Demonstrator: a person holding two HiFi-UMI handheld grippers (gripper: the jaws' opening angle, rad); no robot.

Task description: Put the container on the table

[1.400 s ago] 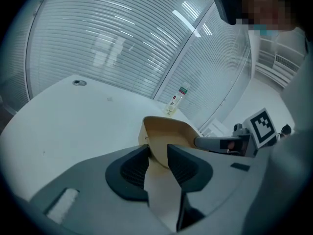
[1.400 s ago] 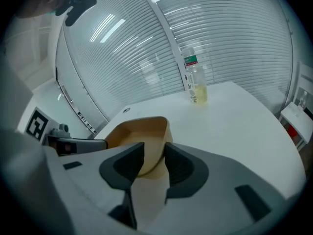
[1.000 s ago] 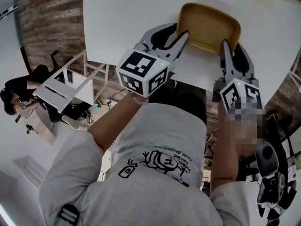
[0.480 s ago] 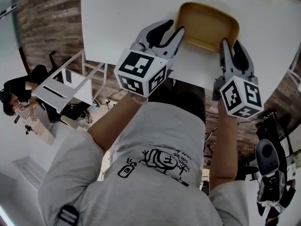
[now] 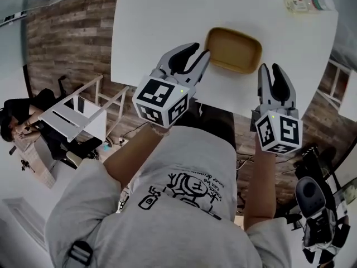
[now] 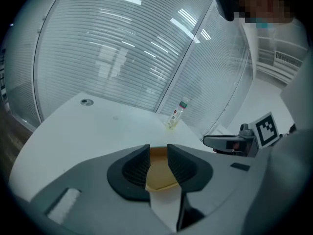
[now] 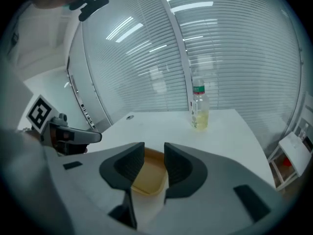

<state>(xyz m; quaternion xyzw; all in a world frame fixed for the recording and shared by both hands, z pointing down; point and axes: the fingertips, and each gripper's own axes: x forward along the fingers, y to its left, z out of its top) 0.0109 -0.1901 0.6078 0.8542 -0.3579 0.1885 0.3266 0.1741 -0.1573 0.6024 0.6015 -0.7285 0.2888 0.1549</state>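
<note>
**Container [image 5: 233,50] down on the table [image 5: 167,15], both grippers free**

The container, a shallow tan tray, sits flat on the table close to the table's near edge. Your left gripper [image 5: 198,53] hangs over that edge with its jaws apart and nothing between them. Its tips are just beside the container's left end, and I cannot tell whether they touch it. Your right gripper [image 5: 270,70] hovers at the table's near edge, jaws likewise apart and holding nothing. A bottle [image 5: 304,3] stands at the table's far right corner.
</note>
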